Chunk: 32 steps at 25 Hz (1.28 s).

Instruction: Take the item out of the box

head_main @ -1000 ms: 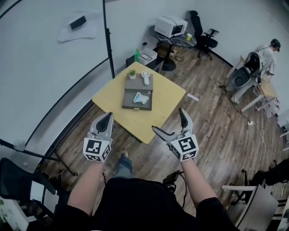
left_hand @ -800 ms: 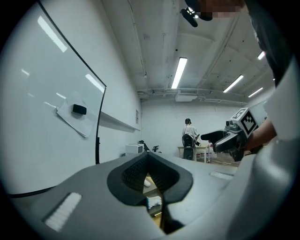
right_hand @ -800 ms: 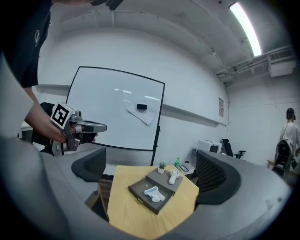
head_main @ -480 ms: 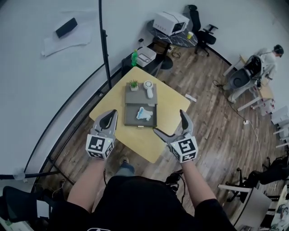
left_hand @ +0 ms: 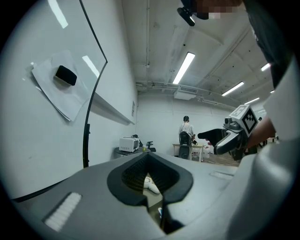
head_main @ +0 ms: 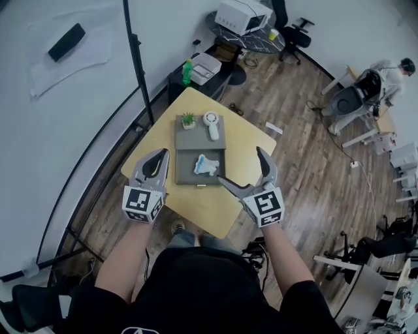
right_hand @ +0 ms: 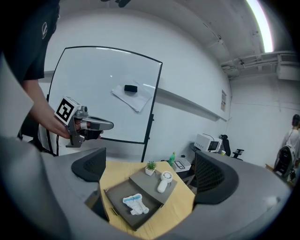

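A grey box (head_main: 194,139) stands on the yellow table (head_main: 245,147), its drawer (head_main: 185,172) pulled out toward me. In the drawer lies a white and blue cloth item (head_main: 206,164), which the right gripper view also shows as the item (right_hand: 133,203) in the drawer (right_hand: 116,196). My left gripper (head_main: 160,156) is shut and empty, held in the air over the table's left edge, left of the drawer. My right gripper (head_main: 241,167) hangs open and empty just right of the drawer. In the left gripper view the jaws (left_hand: 151,190) meet.
On the box top stand a small potted plant (head_main: 188,120) and a white hand-held fan (head_main: 211,125). A whiteboard stand pole (head_main: 136,59) rises left of the table. Behind it are a green bottle (head_main: 187,72), a microwave (head_main: 243,14) and chairs. A person (head_main: 392,75) sits far right.
Both grippers have come nearer to the table and box. The left one now hangs over the table's left edge, the right one beside the drawer. Their jaws have not changed.
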Each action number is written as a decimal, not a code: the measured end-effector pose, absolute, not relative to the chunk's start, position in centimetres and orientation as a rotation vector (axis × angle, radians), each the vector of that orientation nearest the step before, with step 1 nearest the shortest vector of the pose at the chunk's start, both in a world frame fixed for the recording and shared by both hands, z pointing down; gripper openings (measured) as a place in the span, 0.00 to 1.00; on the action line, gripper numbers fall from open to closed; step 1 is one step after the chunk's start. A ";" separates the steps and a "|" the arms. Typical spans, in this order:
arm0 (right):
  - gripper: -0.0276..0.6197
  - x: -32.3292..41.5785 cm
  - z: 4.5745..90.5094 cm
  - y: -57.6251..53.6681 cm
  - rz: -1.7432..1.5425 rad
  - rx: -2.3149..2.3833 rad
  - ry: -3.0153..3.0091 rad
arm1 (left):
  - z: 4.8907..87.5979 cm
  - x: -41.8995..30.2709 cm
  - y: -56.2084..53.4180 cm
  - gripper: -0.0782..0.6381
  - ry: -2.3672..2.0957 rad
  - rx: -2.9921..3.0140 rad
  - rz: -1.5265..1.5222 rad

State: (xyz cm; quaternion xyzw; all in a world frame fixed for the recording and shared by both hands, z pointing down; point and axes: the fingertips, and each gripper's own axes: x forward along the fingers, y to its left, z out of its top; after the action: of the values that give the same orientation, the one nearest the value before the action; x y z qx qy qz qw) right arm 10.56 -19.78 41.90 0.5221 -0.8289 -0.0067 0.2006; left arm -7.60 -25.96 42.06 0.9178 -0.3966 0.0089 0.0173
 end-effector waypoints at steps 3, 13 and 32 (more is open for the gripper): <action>0.97 10.7 42.5 -20.8 -0.023 1.410 -2.333 | 42.0 -6.9 -26.8 0.11 -1.278 2.859 0.024; 0.97 10.2 46.7 -23.6 0.073 1.155 -2.340 | 43.4 -4.7 -28.0 0.11 -1.321 2.816 0.066; 0.96 7.0 60.3 -26.5 0.234 0.610 -2.080 | 46.6 -3.1 -28.8 0.11 -1.305 2.779 0.097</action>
State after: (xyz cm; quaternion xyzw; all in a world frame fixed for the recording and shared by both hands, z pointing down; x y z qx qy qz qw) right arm 7.03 -26.47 60.26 0.2479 -0.8460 0.0953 0.4624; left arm -3.13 -28.82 46.62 0.9042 -0.4245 0.0315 0.0352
